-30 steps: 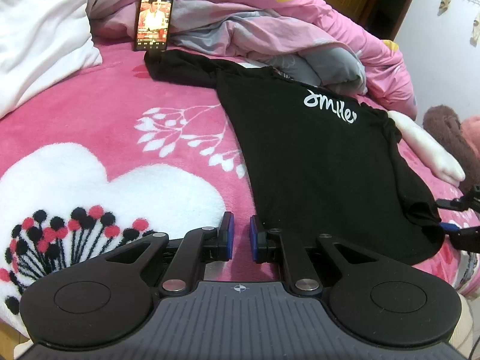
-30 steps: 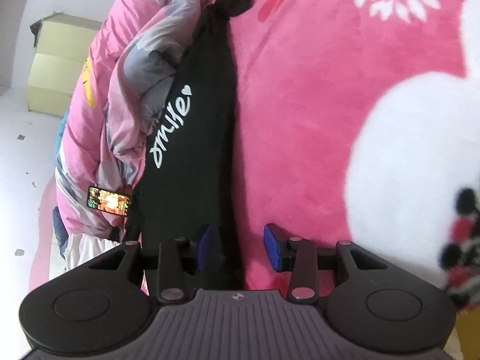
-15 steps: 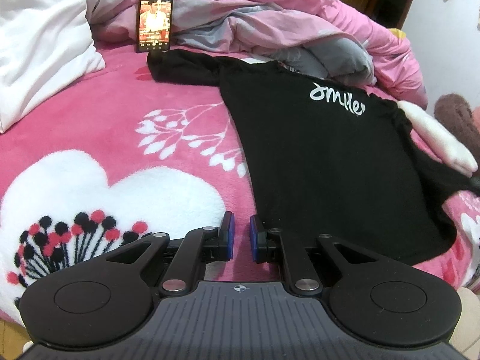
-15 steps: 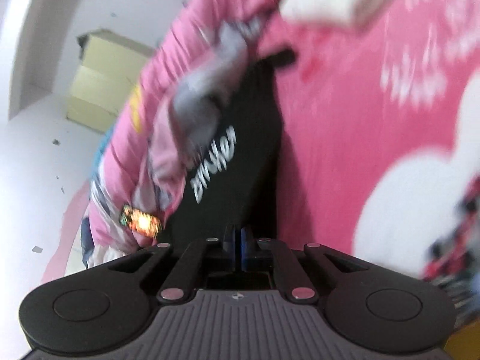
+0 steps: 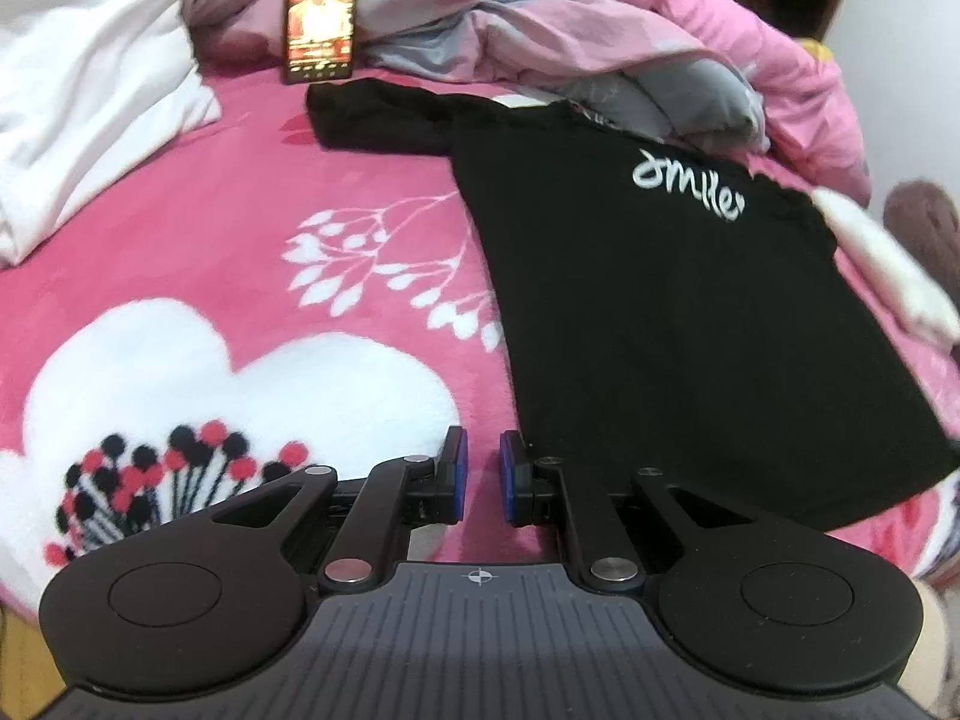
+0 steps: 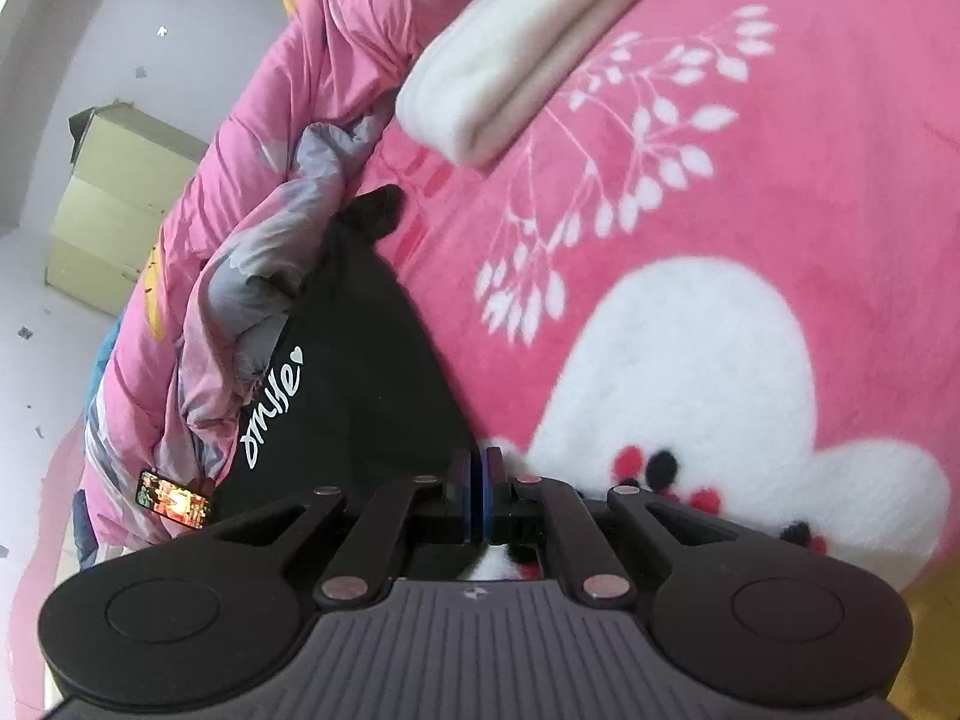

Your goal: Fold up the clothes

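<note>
A black T-shirt (image 5: 678, 324) with white lettering is seen spread flat on a pink blanket (image 5: 252, 192) that covers a bed, its collar end lying against a heap of pink and grey bedding (image 5: 630, 54) and one sleeve stretched out toward a phone (image 5: 321, 12) that is propped upright against that bedding with its screen lit. The left gripper (image 5: 478, 474) is held low over the blanket just beside the shirt's lower hem corner; its blue-padded fingers (image 5: 456, 471) are parted by a narrow gap and nothing is held between them. In the right wrist view the same shirt (image 6: 360, 372) is seen from its other side, running away toward the bedding (image 6: 252, 228). The right gripper (image 6: 478, 492) is seen at the shirt's near edge with its fingers (image 6: 493, 489) pressed together; whether cloth is pinched between them cannot be told, as the contact is hidden by the fingers themselves. A folded white cloth (image 6: 516, 54) lies farther off on the blanket (image 6: 780, 180), well apart from the shirt, and a white pillow (image 5: 78, 90) rests at the left of the left wrist view.
</note>
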`<move>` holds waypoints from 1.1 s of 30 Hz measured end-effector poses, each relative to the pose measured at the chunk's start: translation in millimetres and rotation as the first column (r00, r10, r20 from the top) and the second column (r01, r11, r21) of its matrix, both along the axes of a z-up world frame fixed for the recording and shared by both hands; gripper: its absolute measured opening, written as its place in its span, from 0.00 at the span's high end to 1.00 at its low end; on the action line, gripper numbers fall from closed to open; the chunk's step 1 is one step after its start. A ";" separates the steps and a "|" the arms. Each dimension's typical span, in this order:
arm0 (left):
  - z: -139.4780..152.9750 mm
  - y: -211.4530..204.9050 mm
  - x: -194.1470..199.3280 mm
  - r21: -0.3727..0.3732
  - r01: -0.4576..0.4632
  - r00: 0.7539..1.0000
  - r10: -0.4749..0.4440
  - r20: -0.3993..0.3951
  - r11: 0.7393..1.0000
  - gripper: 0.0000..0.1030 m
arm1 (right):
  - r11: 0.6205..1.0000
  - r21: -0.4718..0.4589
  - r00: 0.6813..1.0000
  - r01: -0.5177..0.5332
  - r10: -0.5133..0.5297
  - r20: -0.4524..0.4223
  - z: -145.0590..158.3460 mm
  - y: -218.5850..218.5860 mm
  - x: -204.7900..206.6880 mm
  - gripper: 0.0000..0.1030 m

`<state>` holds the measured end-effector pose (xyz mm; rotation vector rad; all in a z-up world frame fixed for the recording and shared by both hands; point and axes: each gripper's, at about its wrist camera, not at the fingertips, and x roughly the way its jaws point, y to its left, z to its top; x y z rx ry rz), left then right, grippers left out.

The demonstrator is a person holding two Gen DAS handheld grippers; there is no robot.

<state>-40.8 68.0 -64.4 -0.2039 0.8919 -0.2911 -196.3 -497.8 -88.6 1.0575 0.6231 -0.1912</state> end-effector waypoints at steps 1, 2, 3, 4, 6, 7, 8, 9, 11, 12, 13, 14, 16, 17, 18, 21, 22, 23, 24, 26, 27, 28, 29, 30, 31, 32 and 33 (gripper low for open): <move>1.4 1.5 0.3 -0.008 -0.003 1.000 0.003 -0.008 1.000 0.89 | 1.000 0.006 1.000 0.000 0.000 0.007 -2.0 -0.5 -0.4 0.97; 3.1 4.9 -0.2 -0.028 -0.007 1.000 0.007 -0.017 1.000 0.89 | 1.000 0.012 1.000 -0.001 0.001 0.011 -3.5 -1.5 -0.5 0.97; 4.7 10.4 -1.3 -0.061 -0.014 1.000 0.013 -0.024 0.998 0.89 | 1.000 0.017 1.000 -0.003 0.003 0.013 -5.0 -3.0 -0.7 0.97; 5.4 15.2 -2.3 -0.091 -0.023 0.999 0.020 -0.030 0.996 0.89 | 1.000 0.023 1.000 -0.005 0.004 0.014 -6.3 -3.9 -0.3 0.97; 4.3 19.2 -2.1 -0.126 -0.032 0.999 0.027 -0.046 0.992 0.89 | 0.999 0.033 1.000 -0.006 0.006 0.016 -8.5 -4.8 1.7 0.97; 2.4 18.3 -1.2 -0.131 -0.029 0.998 0.022 -0.056 0.991 0.89 | 0.999 0.038 1.000 -0.006 0.005 0.017 -9.4 -5.0 2.7 0.97; 0.5 17.3 -0.3 -0.136 -0.026 0.998 0.018 -0.065 0.990 0.89 | 0.999 0.042 1.000 -0.005 0.004 0.018 -10.1 -5.0 3.4 0.97; -1.4 16.4 0.6 -0.141 -0.024 0.997 0.013 -0.074 0.990 0.89 | 0.999 0.045 1.000 -0.005 0.004 0.018 -10.8 -6.1 3.0 0.97; -3.8 9.0 0.6 -0.143 0.006 0.997 -0.017 -0.077 0.990 0.89 | 0.999 0.050 1.000 -0.006 0.005 0.019 -11.6 -8.0 1.5 0.97; -4.7 4.3 0.0 -0.136 0.022 0.997 -0.032 -0.073 0.990 0.89 | 0.999 0.053 1.000 -0.006 0.005 0.020 -11.9 -8.5 1.1 0.97; -5.4 -0.9 -1.1 -0.118 0.033 0.997 -0.041 -0.063 0.992 0.89 | 0.998 0.057 1.000 -0.006 0.005 0.020 -12.3 -8.9 0.7 0.97; -6.1 -6.2 -2.2 -0.094 0.042 0.998 -0.047 -0.051 0.995 0.89 | 0.998 0.061 1.000 -0.006 0.005 0.020 -12.8 -9.3 0.5 0.97; -8.3 -13.6 -4.3 -0.064 0.054 0.998 -0.056 -0.034 0.996 0.89 | 0.998 0.064 1.000 -0.006 0.005 0.018 -13.5 -10.0 0.7 0.97; -9.1 -15.0 -5.2 -0.058 0.054 0.998 -0.055 -0.029 0.997 0.89 | 0.998 0.064 1.000 -0.007 0.006 0.017 -13.9 -10.4 0.8 0.97; -9.1 -14.9 -6.0 -0.055 0.053 0.998 -0.054 -0.026 0.997 0.89 | 0.998 0.065 1.000 -0.007 0.006 0.016 -14.1 -10.5 1.2 0.97; -5.0 -6.8 -7.1 -0.092 0.034 0.999 -0.037 -0.031 0.995 0.89 | 0.998 0.062 1.000 -0.010 0.009 0.011 -13.4 -10.3 2.1 0.97; -3.0 -2.6 -7.3 -0.115 0.025 0.999 -0.028 -0.031 0.993 0.89 | 0.998 0.060 1.000 -0.011 0.010 0.010 -13.2 -10.3 2.3 0.97; -2.1 2.0 -6.7 -0.147 0.014 0.999 -0.019 -0.035 0.989 0.89 | 0.998 0.059 1.000 -0.012 0.011 0.010 -13.2 -10.4 2.3 0.97; -2.1 6.6 -5.0 -0.185 0.003 0.999 -0.011 -0.045 0.983 0.89 | 0.998 0.058 1.000 -0.013 0.012 0.010 -13.4 -10.7 2.2 0.97; -6.3 13.4 1.2 -0.279 -0.026 0.996 0.003 -0.084 0.960 0.89 | 0.998 0.058 1.000 -0.013 0.013 0.010 -13.8 -11.2 2.1 0.97; -9.1 14.9 4.8 -0.323 -0.040 0.995 0.007 -0.104 0.946 0.89 | 0.998 0.058 1.000 -0.013 0.012 0.010 -13.8 -10.7 1.8 0.97; -12.1 14.5 9.0 -0.353 -0.049 0.993 0.007 -0.118 0.934 0.89 | 0.998 0.058 1.000 -0.012 0.012 0.011 -13.8 -10.2 1.5 0.97; -15.1 13.0 14.3 -0.367 -0.053 0.992 0.007 -0.127 0.929 0.89 | 0.998 0.059 1.000 -0.012 0.011 0.011 -13.8 -9.9 1.3 0.97; -17.5 10.3 20.5 -0.366 -0.054 0.991 0.006 -0.131 0.929 0.89 | 0.998 0.059 1.000 -0.012 0.011 0.011 -13.9 -9.7 1.3 0.97; -19.6 7.3 26.8 -0.360 -0.053 0.991 0.005 -0.132 0.931 0.89 | 0.998 0.060 1.000 -0.011 0.011 0.011 -13.9 -9.6 1.2 0.97; -21.6 4.4 33.2 -0.354 -0.052 0.991 0.004 -0.134 0.934 0.89 | 0.998 0.060 1.000 -0.011 0.010 0.011 -13.9 -9.4 1.1 0.97; -23.8 2.5 38.8 -0.353 -0.054 0.990 0.005 -0.140 0.934 0.89 | 0.998 0.061 1.000 -0.011 0.010 0.011 -13.9 -9.3 1.0 0.97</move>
